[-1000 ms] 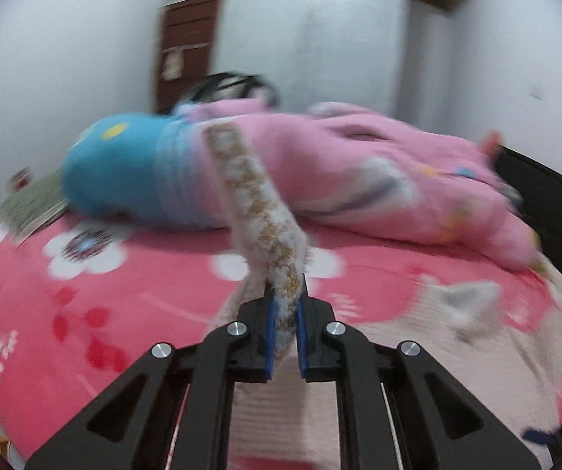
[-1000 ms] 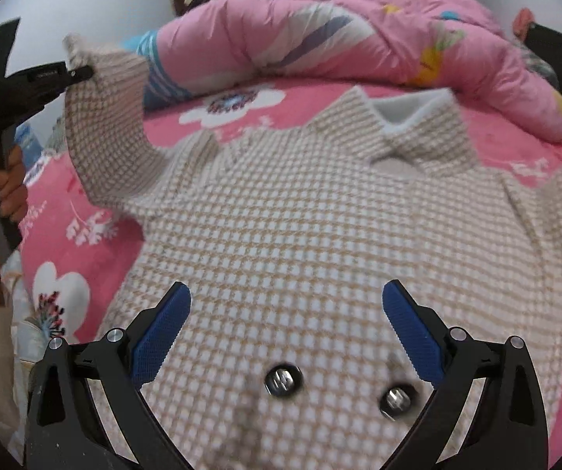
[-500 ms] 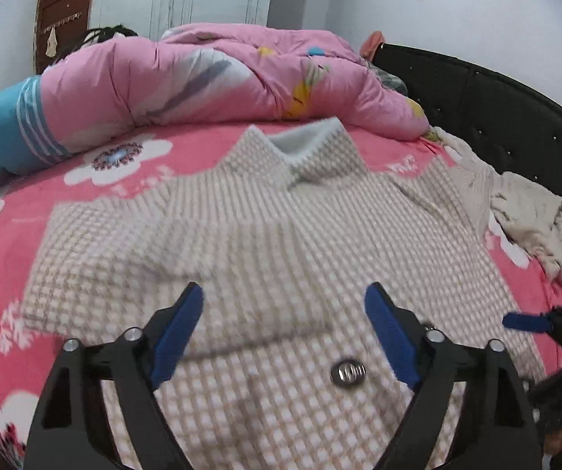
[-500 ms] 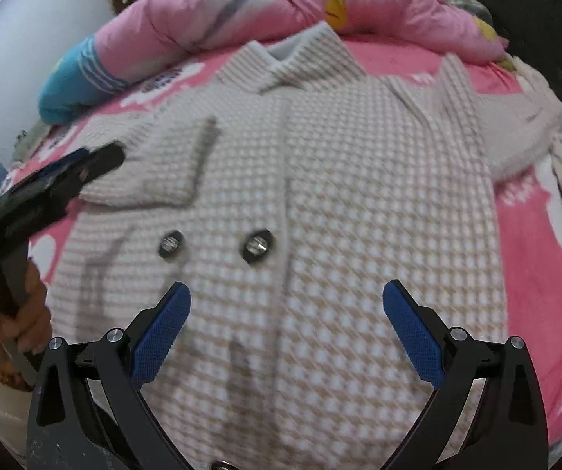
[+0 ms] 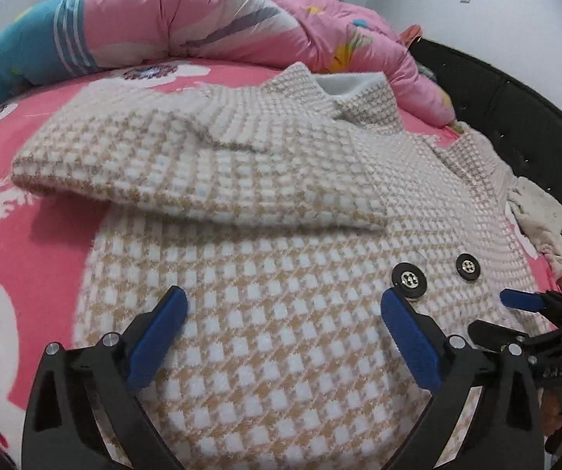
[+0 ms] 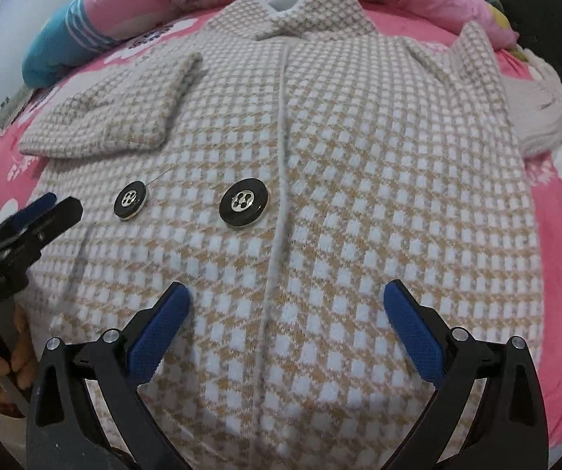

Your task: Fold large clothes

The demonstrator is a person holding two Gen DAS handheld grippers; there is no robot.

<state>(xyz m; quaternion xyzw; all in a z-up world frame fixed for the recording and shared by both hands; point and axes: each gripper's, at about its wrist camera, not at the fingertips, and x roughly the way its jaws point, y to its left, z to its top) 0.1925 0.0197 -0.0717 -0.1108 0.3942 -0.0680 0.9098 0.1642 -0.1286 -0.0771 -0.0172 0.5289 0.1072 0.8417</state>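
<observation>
A beige and white checked coat (image 5: 281, 274) (image 6: 359, 156) lies flat, front up, on the pink flowered bed sheet (image 5: 46, 235). Its left sleeve (image 5: 202, 172) (image 6: 124, 117) is folded across the chest. Two black buttons (image 6: 245, 203) sit at mid-front. My left gripper (image 5: 283, 297) hovers over the coat's lower left part, jaws opening wide, with nothing pinched between the pads. My right gripper (image 6: 285, 290) stands open above the coat's lower middle, also gripping nothing. Each gripper shows in the other's view: left gripper (image 6: 46, 211), right gripper (image 5: 496, 313).
A rolled pink quilt (image 5: 242, 19) with a blue end (image 5: 26, 58) lies along the far side of the bed. A black padded headboard (image 5: 516, 117) runs on the right. A cream knitted garment (image 5: 543, 215) (image 6: 535, 117) lies beside the coat's right sleeve.
The left gripper let go of the sleeve, which now lies folded over the coat's front, then opened and sank toward the coat. The right gripper moved lower over the coat, staying open.
</observation>
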